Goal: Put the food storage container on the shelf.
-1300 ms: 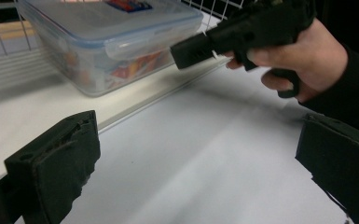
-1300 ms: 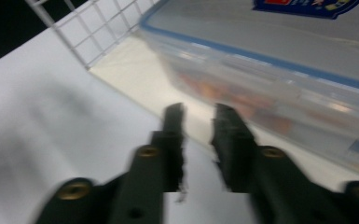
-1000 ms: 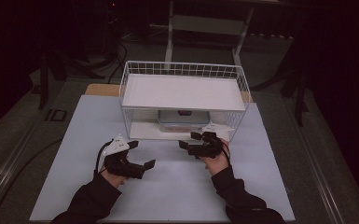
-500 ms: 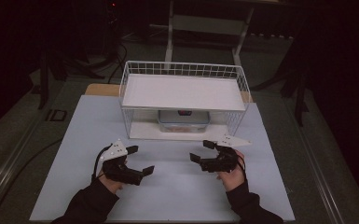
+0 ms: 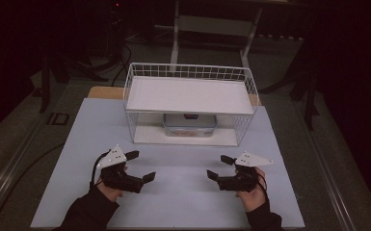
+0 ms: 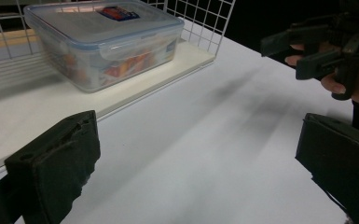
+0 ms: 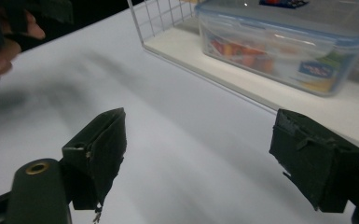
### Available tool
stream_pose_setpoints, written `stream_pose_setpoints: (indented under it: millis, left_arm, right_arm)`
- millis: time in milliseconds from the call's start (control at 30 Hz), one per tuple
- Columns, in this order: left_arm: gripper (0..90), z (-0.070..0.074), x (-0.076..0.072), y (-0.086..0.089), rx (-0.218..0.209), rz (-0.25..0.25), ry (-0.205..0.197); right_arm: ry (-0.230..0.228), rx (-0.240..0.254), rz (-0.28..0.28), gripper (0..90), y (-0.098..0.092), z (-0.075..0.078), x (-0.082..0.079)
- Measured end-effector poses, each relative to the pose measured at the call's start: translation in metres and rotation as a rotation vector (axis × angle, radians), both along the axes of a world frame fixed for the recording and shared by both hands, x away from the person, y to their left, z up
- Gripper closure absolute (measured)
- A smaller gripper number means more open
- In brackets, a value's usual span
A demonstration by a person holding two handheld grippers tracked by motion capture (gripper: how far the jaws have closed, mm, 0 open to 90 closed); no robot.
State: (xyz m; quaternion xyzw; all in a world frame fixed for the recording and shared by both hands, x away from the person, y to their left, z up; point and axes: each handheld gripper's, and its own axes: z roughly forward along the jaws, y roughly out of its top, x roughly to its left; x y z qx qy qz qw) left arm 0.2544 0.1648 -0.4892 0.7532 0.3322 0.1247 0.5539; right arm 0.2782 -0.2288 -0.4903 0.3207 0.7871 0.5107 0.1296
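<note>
Two open tongs are hovering low over the white desk (image 5: 173, 202), both empty.

The left tongs (image 5: 141, 166), at the lower left of the high view, are gaping wide and touching nothing; the right tongs (image 5: 220, 167), at the lower right, are spread just as wide and gripping nothing. One clear plastic lidded food box (image 5: 190, 124) is sitting at the centre of the frame, on the bottom shelf of one white wire rack (image 5: 189, 72), well apart from both tongs.
</note>
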Motion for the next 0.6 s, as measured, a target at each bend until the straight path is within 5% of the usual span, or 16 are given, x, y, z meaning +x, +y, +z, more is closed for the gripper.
stream_pose_setpoints:
  millis: [600]
  left_arm:
    - [0.0, 0.0, -0.015, 0.019, -0.002, 0.048, -0.013]
  right_arm:
    - [0.0, -0.021, -0.013, 17.1, -0.042, -0.003, -0.019]
